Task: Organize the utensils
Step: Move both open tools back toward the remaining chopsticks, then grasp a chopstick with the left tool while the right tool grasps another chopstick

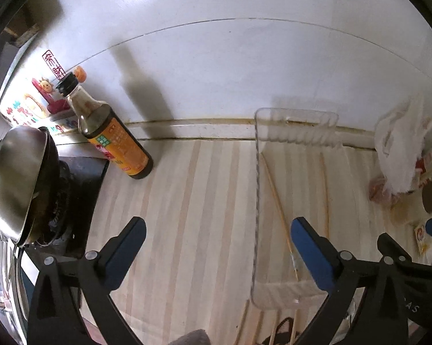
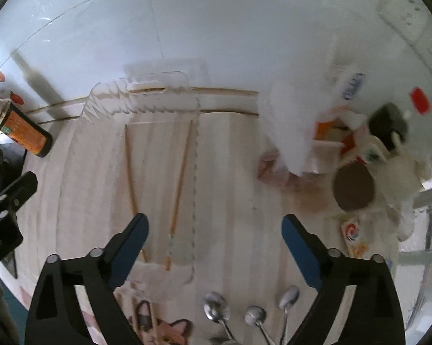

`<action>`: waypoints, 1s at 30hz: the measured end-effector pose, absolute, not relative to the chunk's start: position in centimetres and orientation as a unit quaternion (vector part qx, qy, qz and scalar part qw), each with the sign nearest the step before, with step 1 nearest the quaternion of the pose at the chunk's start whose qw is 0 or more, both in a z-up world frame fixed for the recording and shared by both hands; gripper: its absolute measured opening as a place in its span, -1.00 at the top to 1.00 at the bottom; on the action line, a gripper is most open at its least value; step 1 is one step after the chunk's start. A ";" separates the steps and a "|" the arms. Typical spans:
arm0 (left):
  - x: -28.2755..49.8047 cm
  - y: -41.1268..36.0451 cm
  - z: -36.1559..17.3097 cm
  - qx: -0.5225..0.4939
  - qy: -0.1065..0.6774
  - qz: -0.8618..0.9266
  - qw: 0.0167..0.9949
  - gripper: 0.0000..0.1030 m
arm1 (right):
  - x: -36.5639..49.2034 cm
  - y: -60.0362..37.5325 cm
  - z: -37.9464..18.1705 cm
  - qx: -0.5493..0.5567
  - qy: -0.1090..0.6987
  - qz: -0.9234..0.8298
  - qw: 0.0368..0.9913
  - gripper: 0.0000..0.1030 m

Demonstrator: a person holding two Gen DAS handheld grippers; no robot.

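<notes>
Hovering: right gripper [image 2: 214,247] jaws wide, empty; left gripper [image 1: 219,251] likewise.
Tray: clear tray [image 2: 106,100], centre-left, holds two chopsticks [image 2: 179,181].
Spoons: three spoons [image 2: 216,310] bottom centre, handles running downward out of frame.
Nearer: the right gripper, judging by position.

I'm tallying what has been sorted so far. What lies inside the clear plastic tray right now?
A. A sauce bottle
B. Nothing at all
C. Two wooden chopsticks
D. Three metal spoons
C: two chopsticks lie lengthwise in the clear tray, while the spoons sit on the counter outside it and the sauce bottle stands off to the side.
</notes>
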State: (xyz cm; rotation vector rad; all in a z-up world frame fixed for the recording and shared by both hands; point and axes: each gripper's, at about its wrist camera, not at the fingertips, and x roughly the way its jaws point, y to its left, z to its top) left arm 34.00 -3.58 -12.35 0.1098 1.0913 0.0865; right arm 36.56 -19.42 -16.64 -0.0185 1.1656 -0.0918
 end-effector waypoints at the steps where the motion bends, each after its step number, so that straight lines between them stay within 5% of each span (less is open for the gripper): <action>1: 33.7 -3.5 -12.3 0.052 0.515 0.040 0.855 -1.00 | 36.0 -19.5 -16.5 -0.011 0.544 -0.048 0.838 -0.96; 23: 22.0 -3.6 -3.7 0.019 0.435 -0.022 0.900 -1.00 | 21.9 -21.2 -6.0 0.015 0.404 -0.077 0.912 -0.99; 30: 20.3 -2.5 -5.2 0.020 0.449 -0.012 0.893 -1.00 | 19.2 -20.9 -5.7 0.044 0.409 -0.062 0.909 -0.99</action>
